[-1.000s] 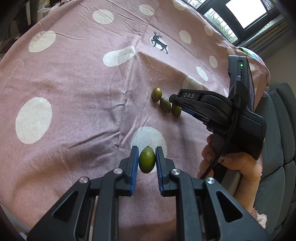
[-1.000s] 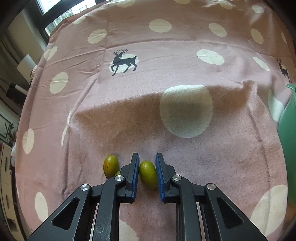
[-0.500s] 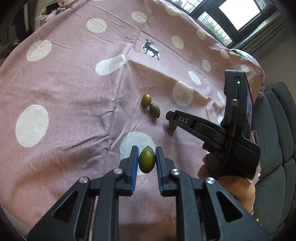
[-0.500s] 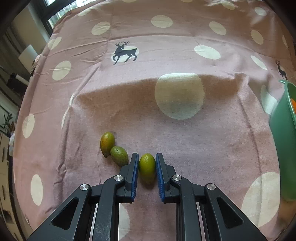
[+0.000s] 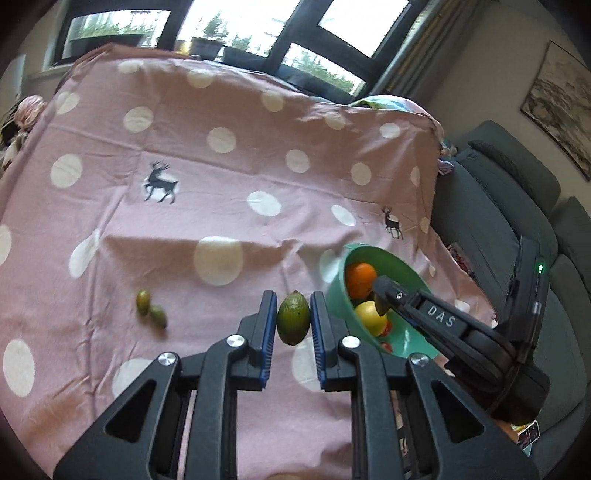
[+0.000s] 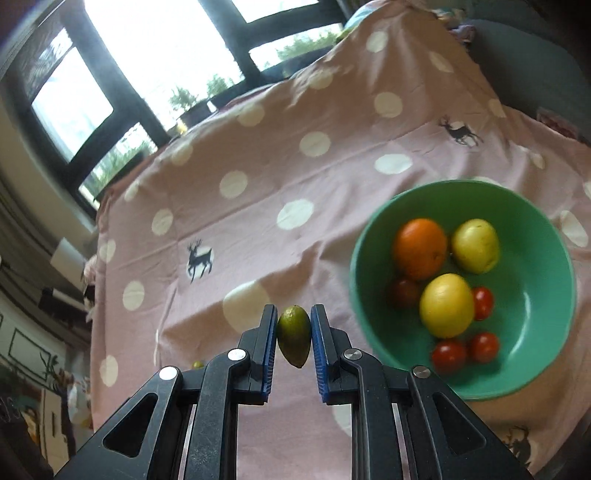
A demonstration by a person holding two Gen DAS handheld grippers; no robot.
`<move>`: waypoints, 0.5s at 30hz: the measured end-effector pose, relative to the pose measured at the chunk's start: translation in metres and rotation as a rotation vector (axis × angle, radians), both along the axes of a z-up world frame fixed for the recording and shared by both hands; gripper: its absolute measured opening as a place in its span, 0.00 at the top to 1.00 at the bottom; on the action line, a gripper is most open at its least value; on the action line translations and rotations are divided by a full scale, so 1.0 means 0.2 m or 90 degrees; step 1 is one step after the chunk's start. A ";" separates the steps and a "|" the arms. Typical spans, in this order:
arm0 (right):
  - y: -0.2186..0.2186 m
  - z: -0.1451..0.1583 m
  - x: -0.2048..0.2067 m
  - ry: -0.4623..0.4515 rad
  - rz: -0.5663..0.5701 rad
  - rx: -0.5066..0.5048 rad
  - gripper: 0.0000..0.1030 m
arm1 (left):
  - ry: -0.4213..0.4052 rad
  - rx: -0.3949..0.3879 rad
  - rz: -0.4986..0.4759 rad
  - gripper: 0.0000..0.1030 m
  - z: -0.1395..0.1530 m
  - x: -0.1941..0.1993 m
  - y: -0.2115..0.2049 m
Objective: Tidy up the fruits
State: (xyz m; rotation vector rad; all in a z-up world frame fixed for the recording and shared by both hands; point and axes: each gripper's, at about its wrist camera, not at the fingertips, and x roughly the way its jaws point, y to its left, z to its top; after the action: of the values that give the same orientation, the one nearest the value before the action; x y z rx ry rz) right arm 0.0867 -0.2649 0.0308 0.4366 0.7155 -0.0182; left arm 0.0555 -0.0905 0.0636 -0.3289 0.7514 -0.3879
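Note:
My left gripper [image 5: 293,317] is shut on a small green fruit [image 5: 293,318], held in the air above the pink dotted tablecloth [image 5: 221,184]. My right gripper [image 6: 294,334] is shut on another small green fruit [image 6: 294,334], lifted just left of the green bowl [image 6: 546,306]. In the left wrist view the right gripper [image 5: 384,299] reaches over the green bowl [image 5: 336,295] with its fruit at the rim. The bowl holds an orange [image 6: 419,248], two yellow fruits [image 6: 447,305] and several small red tomatoes [image 6: 448,355]. Two small green fruits [image 5: 151,307] lie on the cloth, left of my left gripper.
A grey sofa [image 5: 517,206] stands right of the table, close to its edge. Dark-framed windows [image 5: 221,33] run along the far side. A framed picture [image 5: 561,110] hangs on the right wall. Furniture and clutter crowd the floor at the left [image 6: 44,295].
Both grippers rose from the cloth with their fruits and swung toward the green bowl, rolling as they went. The bowl's contents came into view. Two green fruits stayed on the cloth.

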 end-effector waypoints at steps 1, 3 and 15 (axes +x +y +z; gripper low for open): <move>-0.05 0.01 -0.02 -0.005 -0.019 0.008 0.81 | -0.008 -0.002 -0.021 0.83 0.01 0.02 -0.06; -0.16 0.02 -0.06 -0.014 -0.058 0.025 0.81 | -0.021 -0.004 -0.065 0.83 0.03 0.06 -0.18; -0.49 -0.05 -0.14 0.003 -0.161 0.069 0.81 | 0.031 -0.055 -0.195 0.83 -0.18 0.23 -0.57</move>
State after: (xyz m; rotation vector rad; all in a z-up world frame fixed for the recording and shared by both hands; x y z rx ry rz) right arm 0.0581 -0.3630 0.0210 0.6296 0.6645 -0.2195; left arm 0.1024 -0.2044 0.0275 -0.3059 0.8372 -0.7048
